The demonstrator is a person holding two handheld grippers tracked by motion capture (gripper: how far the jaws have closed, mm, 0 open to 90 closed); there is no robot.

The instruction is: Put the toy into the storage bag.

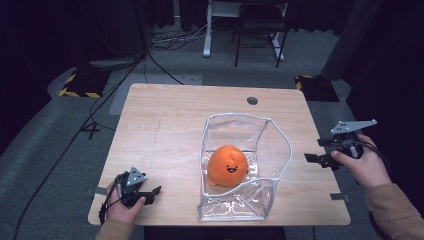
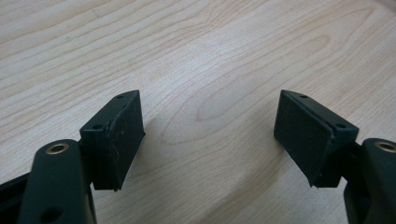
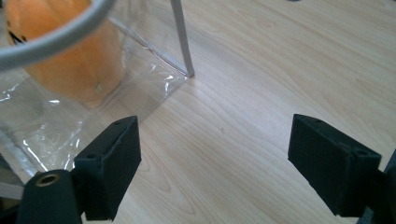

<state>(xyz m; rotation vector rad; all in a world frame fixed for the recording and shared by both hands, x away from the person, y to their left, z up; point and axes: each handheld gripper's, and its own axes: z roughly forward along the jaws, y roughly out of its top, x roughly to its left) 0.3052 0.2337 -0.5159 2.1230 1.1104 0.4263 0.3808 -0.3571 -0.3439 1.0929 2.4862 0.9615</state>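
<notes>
A pale wood-grain bench (image 1: 165,130) stands on grey carpet in a dark room, with a chair at twelve o'clock. The clear bag (image 1: 240,200) holding the orange plush (image 1: 227,166) sits right of centre. The left gripper (image 1: 145,192) at seven o'clock and the right gripper (image 1: 320,152) at three o'clock both gape wide, holding nothing.

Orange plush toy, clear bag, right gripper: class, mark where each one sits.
Orange plush toy (image 1: 227,166): high view, middle of its body.
Clear bag (image 1: 283,136): high view, white rim.
Right gripper (image 3: 212,163): right gripper view, midway between fingertips.
</notes>
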